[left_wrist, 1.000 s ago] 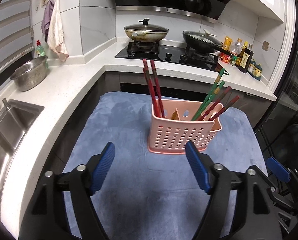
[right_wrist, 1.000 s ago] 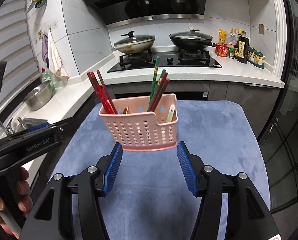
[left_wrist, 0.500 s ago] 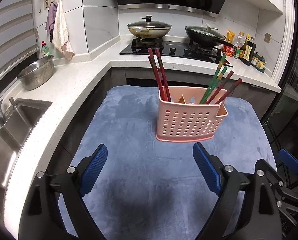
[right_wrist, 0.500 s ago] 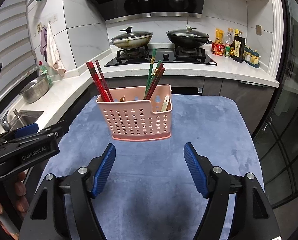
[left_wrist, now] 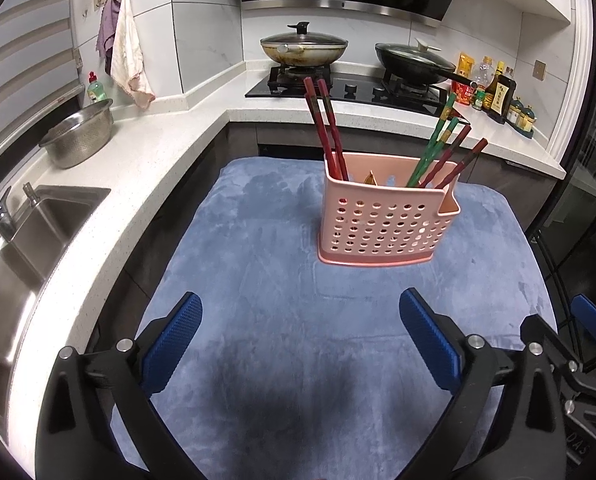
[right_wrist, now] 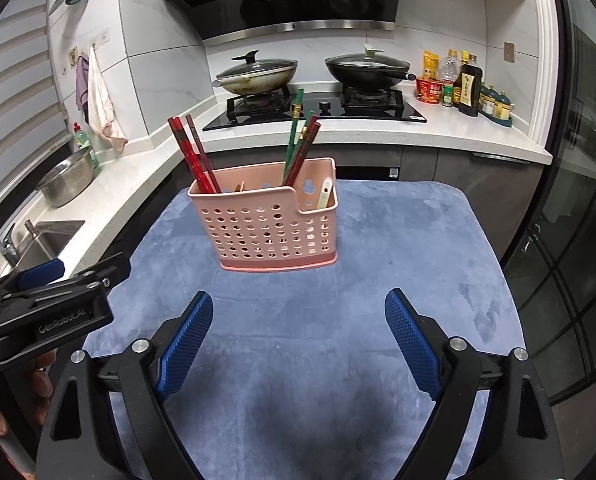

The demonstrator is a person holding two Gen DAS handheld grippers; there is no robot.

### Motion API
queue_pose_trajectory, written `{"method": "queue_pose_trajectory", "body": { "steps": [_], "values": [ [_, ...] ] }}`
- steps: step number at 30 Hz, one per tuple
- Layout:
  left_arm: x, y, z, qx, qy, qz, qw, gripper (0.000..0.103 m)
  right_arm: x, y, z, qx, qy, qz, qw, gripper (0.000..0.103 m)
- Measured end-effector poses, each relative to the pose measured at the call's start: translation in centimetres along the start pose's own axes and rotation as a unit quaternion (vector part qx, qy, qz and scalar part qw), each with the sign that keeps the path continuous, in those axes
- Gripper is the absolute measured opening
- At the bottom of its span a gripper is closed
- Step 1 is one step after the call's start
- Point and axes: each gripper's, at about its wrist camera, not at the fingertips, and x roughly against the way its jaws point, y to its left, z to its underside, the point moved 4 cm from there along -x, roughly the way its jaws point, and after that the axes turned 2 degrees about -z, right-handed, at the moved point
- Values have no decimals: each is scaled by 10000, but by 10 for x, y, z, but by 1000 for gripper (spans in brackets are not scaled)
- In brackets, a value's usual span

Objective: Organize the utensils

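Left gripper (left_wrist: pixel 299 336) spread wide, nothing between the blue pads, hovering over bare blue mat (left_wrist: pixel 266 280). Same story for the right gripper (right_wrist: pixel 298 334): jaws wide apart, empty. Both have just been opening, with nothing caught between the pads either way.

Straight ahead of both, well apart from the fingertips, pink perforated holder (right_wrist: pixel 266 222) standing upright on the mat. Red chopsticks (right_wrist: pixel 192 156) leaning out of the left compartment, looks like 3 or so. Green and dark red chopsticks (right_wrist: pixel 299 140) bunched in the next section over, about 4. Something pale and flat, maybe a small spoon handle (right_wrist: pixel 325 196), tucked in the lower right pocket. Also a yellowish tip (left_wrist: pixel 370 178) poking up mid-holder, too small to identify.

Can't spot any loose utensils on the mat in either view. So, judging from that: sorting looks pretty much done, everything already binned by colour. Probably nothing left but pulling the hands away, unless more stuff sits out of frame.
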Motion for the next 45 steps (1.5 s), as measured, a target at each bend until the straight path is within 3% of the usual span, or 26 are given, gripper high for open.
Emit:
{"method": "queue_pose_trajectory", "body": {
  "steps": [4,6,21,45],
  "values": [
    [1,1,3,-1,22,-55,10000,96,0,-3,3,-37,40,41,10000,88],
    [1,2,5,15,28,-89,10000,96,-1,-4,5,-59,86,51,9999,98],
    [3,-1,10,-44,42,-335,9994,96,-2,-10,10,-164,142,120,9997,97],
    [0,2,9,-109,61,-418,9990,96,-10,-3,13,-110,268,77,9996,97]
  ]
}}
